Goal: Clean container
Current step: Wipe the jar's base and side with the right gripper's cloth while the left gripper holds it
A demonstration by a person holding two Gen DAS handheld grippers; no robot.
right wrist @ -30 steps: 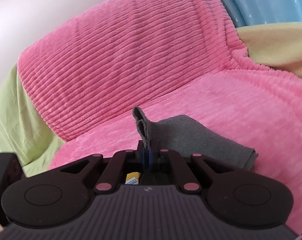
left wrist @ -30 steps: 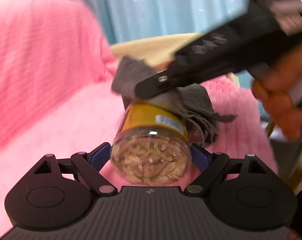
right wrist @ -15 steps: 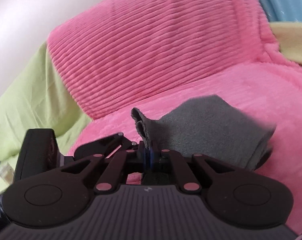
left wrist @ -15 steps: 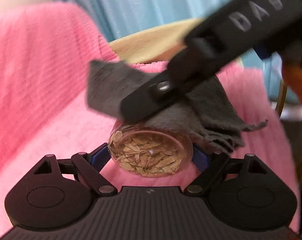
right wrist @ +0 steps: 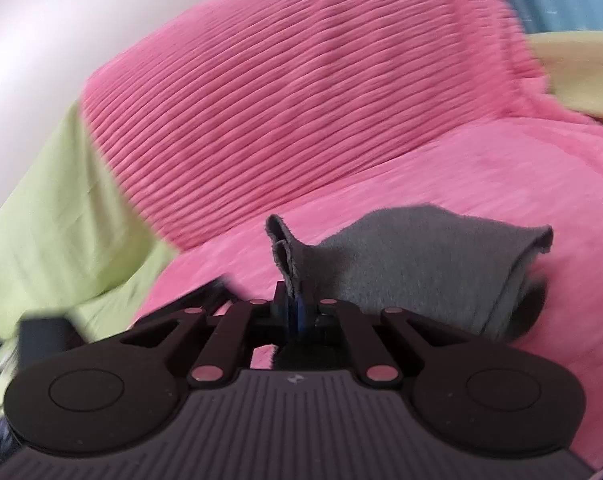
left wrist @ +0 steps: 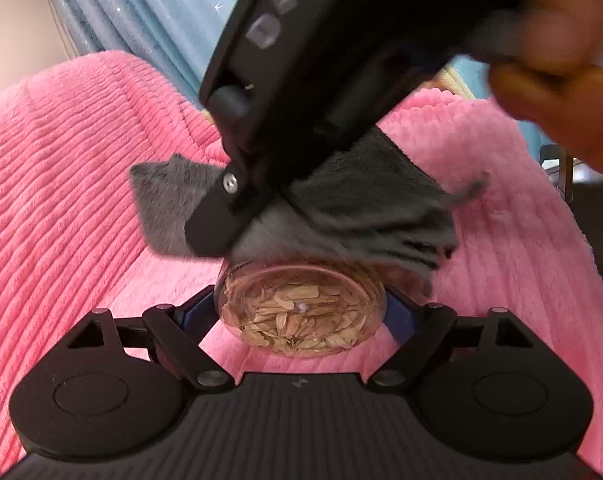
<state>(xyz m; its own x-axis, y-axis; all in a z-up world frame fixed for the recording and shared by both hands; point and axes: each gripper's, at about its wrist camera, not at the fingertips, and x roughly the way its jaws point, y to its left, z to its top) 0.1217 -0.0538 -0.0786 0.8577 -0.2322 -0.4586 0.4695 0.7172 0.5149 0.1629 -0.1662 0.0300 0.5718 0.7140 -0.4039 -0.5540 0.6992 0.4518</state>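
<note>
1. Left gripper (left wrist: 301, 312): fingers closed on the sides of a clear jar (left wrist: 301, 312), base toward the camera, pale flakes showing through the glass. The jar is held in the air above the pink ribbed cover (left wrist: 81, 200) of what looks like a sofa.
2. Right gripper (right wrist: 295, 308): fingers pinched tight on a fold of the grey cloth (right wrist: 421, 264). Seen from the left wrist, the cloth (left wrist: 361, 208) drapes over the jar's upper side, with the right gripper pressing down on it.
3. Step in hand, as judged: wiping the jar's outer wall.
4. To do it well: keep the left grip firm and low near the base so the jar does not twist under the wiping pressure.
5. Stroke along the jar's length, cloth flat against the glass, not bunched at the pinch.
6. Roll the left wrist between strokes to bring unwiped faces up; the far end and lid are hidden here.
7. Risk: hard plastic of the right fingers scraping glass where the cloth slips aside.
</note>
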